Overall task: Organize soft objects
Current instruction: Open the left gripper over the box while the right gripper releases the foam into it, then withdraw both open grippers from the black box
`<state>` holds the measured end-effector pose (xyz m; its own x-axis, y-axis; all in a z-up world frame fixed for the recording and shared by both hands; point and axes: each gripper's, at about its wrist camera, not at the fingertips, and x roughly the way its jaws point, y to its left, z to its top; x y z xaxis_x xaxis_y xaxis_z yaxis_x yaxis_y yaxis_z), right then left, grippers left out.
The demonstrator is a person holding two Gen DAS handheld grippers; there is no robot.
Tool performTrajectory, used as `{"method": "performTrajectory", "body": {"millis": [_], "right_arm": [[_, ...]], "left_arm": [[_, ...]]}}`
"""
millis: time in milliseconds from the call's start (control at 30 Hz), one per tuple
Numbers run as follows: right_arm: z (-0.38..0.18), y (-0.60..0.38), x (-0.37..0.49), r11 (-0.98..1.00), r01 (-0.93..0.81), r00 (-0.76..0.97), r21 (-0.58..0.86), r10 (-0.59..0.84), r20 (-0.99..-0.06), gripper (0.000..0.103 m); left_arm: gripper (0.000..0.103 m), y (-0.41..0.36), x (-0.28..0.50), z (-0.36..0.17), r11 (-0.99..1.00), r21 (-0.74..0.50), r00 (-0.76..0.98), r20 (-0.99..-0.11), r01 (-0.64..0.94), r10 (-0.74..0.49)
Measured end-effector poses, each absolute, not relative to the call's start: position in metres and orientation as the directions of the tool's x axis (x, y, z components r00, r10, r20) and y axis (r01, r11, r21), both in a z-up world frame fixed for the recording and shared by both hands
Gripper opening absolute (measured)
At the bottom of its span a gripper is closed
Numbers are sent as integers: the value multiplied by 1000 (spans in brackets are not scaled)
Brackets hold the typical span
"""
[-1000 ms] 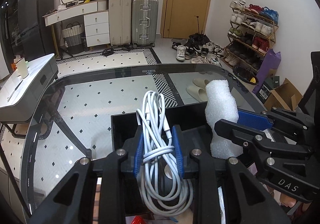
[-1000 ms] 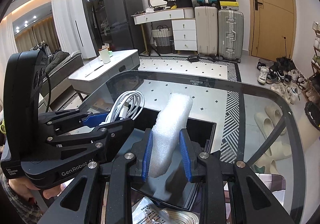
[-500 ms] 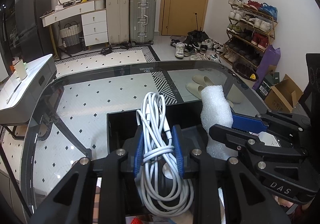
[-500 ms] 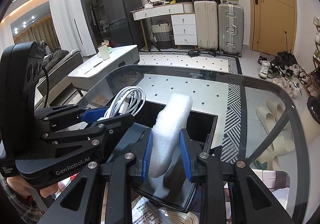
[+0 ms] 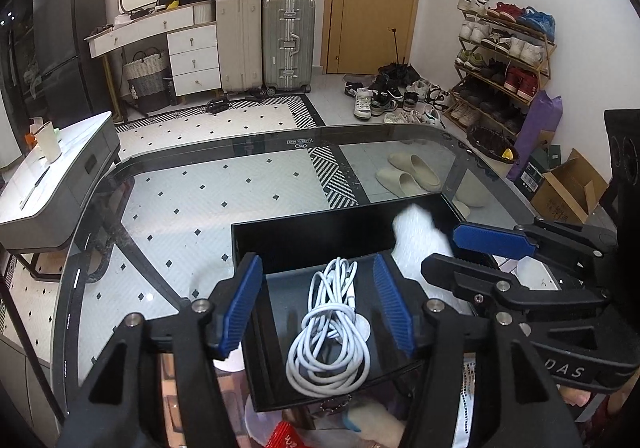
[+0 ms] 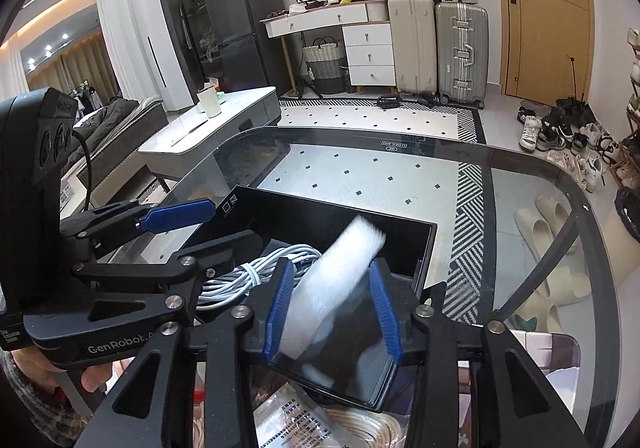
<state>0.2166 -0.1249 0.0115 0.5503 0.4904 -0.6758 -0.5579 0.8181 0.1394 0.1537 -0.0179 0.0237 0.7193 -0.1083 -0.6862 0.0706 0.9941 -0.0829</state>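
Both jaws spread wide over black tray (image 5: 320, 244) on glass worktop (image 5: 192, 207): white cable coil (image 5: 330, 332) beneath left gripper (image 5: 318, 308); foam piece (image 6: 336, 284), blurred, tilted between right gripper (image 6: 330, 308) pads.

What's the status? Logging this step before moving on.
Left hand-held gripper open, cable lying in the tray. Right hand-held gripper open, foam blurred, tilted between the jaws. Nothing in the way.

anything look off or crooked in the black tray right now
Yes: the white foam piece leans diagonally and looks motion-blurred between the open right tool, not lying flat in the black tray. The white cable bundle already lies on the tray floor between the open left tool.
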Motion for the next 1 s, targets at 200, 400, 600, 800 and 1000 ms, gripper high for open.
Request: {"method": "performTrajectory", "body": {"millis": [200,400,600,800,1000], "right_arm": [[14,-133,213,827,-542,564,147,488,-666,66],[22,-138,198,832,-537,579,139,483,-657,82],[32,-151,188,842,-515,597,161,487,-637,90],[40,-158,173,850,-500,605,168,481,-634,94],[39,-159,154,856,-496,607,145,461,-648,94]], "left_arm": [[85,-4,144,25,993,-113,716,-690,41,-108],[96,3,127,28,994,-105,717,-690,32,-96],[103,7,113,29,995,-94,715,-694,34,-90],[103,9,99,31,995,-96,719,-690,17,-79],[103,12,85,31,996,-91,726,-684,9,-70]]}}
